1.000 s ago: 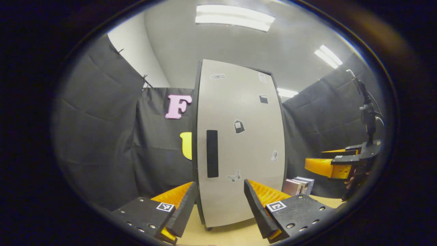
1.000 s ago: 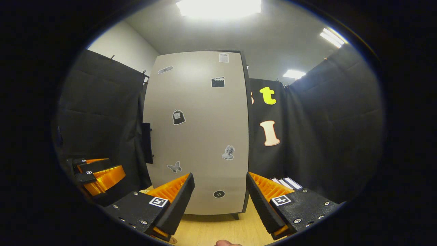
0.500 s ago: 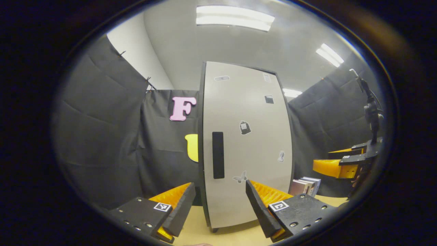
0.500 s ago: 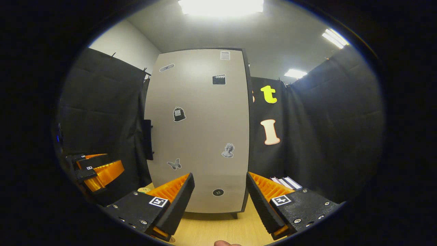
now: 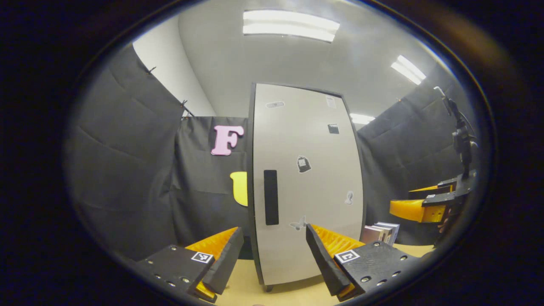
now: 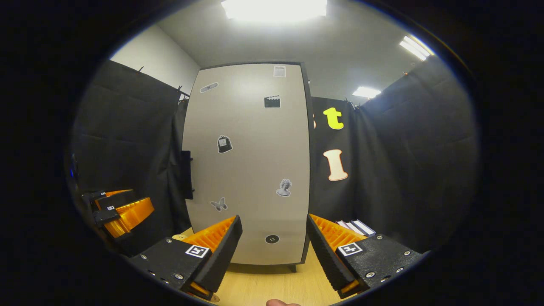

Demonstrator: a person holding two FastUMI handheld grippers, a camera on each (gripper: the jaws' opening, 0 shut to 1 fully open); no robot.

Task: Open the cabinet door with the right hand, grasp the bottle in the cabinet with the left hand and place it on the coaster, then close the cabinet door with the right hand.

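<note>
Both grippers, left gripper [image 5: 274,255] and right gripper [image 6: 272,250], stand with jaws spread wide, grasping nothing. We face the cabinet door [image 6: 250,170], shut, so we judge every step remains; the bottle presumably sits behind it, unseen. Its dark handle [image 5: 271,196] lies at the door's left edge. We find open tabletop [image 6: 272,284] before the cabinet, books [image 6: 355,228] to the right.

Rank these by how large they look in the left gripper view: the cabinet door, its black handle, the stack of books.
1. cabinet door
2. black handle
3. stack of books, close to the handle in apparent size, so this order is unsure.
</note>
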